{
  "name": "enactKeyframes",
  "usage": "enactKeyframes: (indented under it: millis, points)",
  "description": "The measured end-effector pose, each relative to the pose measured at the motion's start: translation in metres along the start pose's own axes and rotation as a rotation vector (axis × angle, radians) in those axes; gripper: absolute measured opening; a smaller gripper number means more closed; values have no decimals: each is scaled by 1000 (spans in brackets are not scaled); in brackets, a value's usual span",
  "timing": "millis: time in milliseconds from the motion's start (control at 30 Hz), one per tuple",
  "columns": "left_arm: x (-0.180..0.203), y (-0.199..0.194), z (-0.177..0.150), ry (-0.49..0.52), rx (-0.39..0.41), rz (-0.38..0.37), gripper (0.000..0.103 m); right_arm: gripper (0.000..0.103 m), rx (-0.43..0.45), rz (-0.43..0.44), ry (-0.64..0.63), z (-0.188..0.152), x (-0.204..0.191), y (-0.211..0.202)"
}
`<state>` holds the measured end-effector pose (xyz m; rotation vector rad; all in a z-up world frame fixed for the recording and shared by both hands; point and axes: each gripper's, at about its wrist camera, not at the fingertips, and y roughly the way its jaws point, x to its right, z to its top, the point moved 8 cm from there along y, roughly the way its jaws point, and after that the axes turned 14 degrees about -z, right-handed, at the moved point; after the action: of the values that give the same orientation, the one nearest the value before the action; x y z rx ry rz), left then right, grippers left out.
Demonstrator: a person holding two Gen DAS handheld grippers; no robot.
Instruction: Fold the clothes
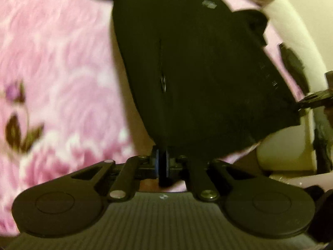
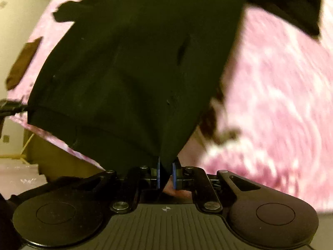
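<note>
My left gripper [image 1: 163, 162] had its blue-padded fingers pressed together on the hem corner of the black garment [image 1: 191, 66], the cloth disappearing between them. My right gripper [image 2: 166, 175] was likewise clamped on the opposite hem corner, a pinch of dark fabric drawn down into a point between its pads [image 2: 174, 176]. In the left view the tip of the right gripper showed at the far right edge, at the garment's other bottom corner.

From the way the cloth drew into a taut peak at each pinch and sagged between them, I judged it soft and limp, light enough to lift, but thick, with a ribbed band along the hem that gave the pads something firm to bite. Corners and that band seemed the sound places to hold; a grip on the open middle would likely only bunch it.

The garment looked like a black sweatshirt spread over a pink flowered blanket [image 1: 62, 73], its hem end lifted toward me and its upper part, with a small pale label at the neck [image 1: 209, 4], lying on the bed. One sleeve [image 2: 291, 2] stretched out to the side. The frames were blurred, so finer detail I could not tell.
</note>
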<state>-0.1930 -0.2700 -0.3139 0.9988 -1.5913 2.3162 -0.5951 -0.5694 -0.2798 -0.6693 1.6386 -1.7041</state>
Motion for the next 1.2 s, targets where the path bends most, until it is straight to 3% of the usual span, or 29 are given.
enactKeyframes:
  millis: [100, 233, 333, 367, 533, 700, 867, 1000, 1033, 1100, 1200]
  points:
    - [-11, 1, -13, -22, -46, 65, 3, 11, -3, -60, 48, 0, 8, 3]
    - [-11, -20, 1, 3, -7, 106, 9, 20, 2, -181, 62, 7, 17, -2]
    - [-9, -34, 32, 49, 36, 129, 25, 47, 6, -272, 72, 12, 25, -6]
    - [-4, -37, 46, 73, 49, 130, 27, 55, 34, -289, 96, 20, 32, -13]
    - [38, -27, 111, 187, 118, 121, 33, 59, 226, -333, 199, 74, 81, -48]
    - [93, 23, 166, 217, 140, 125, 41, 60, 360, -323, 248, 144, 155, -45]
    - [152, 113, 203, 193, 77, 114, 42, 61, 389, -300, 327, 204, 239, 13]
    - [199, 175, 221, 195, 20, 60, 42, 60, 393, -258, 392, 232, 271, 55]
    - [209, 189, 226, 197, 4, 50, 42, 59, 419, -238, 392, 236, 273, 58]
    - [227, 209, 235, 214, -22, 37, 42, 7, 468, -210, 379, 242, 278, 55]
    - [249, 229, 250, 251, -40, 19, 42, 2, 488, -248, 320, 244, 291, 30]
